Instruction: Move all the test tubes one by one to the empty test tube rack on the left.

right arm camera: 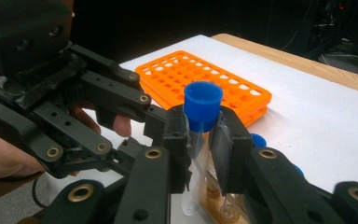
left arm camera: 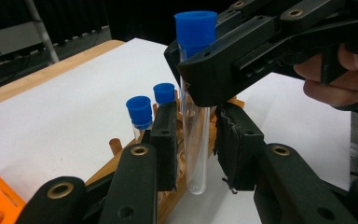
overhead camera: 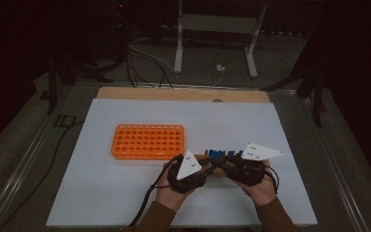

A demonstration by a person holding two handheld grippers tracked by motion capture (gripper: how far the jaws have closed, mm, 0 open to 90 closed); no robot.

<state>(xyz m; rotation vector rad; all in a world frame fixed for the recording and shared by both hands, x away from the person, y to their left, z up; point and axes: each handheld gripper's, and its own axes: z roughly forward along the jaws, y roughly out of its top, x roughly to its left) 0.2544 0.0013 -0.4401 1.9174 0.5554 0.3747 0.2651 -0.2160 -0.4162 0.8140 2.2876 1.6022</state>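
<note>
The capped test tube (left arm camera: 196, 116) hangs upright just above the near right part of the counter (overhead camera: 125, 203), over the wooden rack (left arm camera: 121, 163) that carries more blue-capped tubes (left arm camera: 140, 112). My right gripper (right arm camera: 200, 140) holds it below the blue cap (right arm camera: 203, 105), fingers narrow and pressed on the glass. My left gripper (left arm camera: 196, 144) brackets the lower tube, one finger (left arm camera: 165, 140) touching, the other just beside. For this handover I'd finish closing left before easing right, keeping the tube vertical. The orange rack (overhead camera: 148, 141) waits to the far left.
</note>
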